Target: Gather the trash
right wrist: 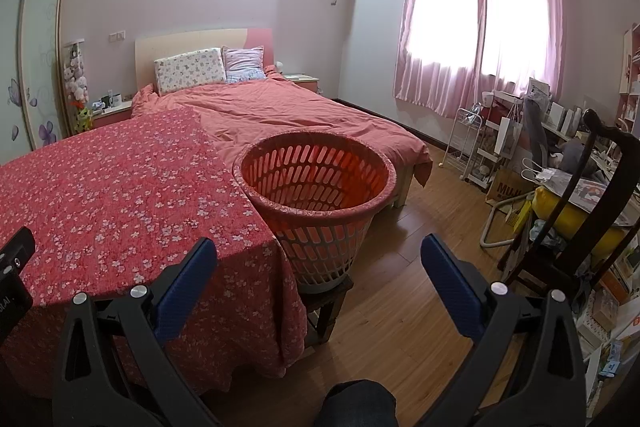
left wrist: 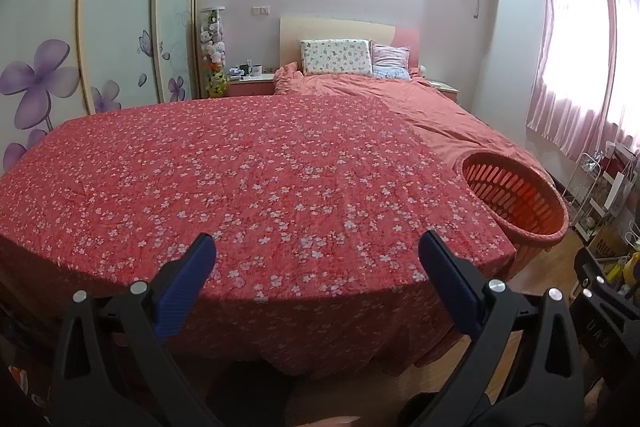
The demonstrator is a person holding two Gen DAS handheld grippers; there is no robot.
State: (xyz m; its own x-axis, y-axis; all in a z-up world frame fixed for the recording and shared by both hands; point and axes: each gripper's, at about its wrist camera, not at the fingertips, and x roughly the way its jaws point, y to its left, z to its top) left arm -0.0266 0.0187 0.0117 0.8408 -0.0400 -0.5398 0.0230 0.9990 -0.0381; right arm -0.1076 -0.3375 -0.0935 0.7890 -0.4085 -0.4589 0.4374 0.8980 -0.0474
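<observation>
An orange slotted basket stands on a small dark stool beside the right edge of a surface draped in a red floral cloth; it shows nothing inside. The left wrist view catches the basket at the right. My left gripper is open above the near edge of the cloth, holding nothing. My right gripper is open in front of the basket's near wall, also holding nothing. No trash shows on the cloth in either view.
Behind the cloth lies a bed with pillows. A dark wooden chair with a yellow bundle, a white wire cart and cluttered shelves crowd the right. Wooden floor is open right of the stool. Wardrobe doors stand left.
</observation>
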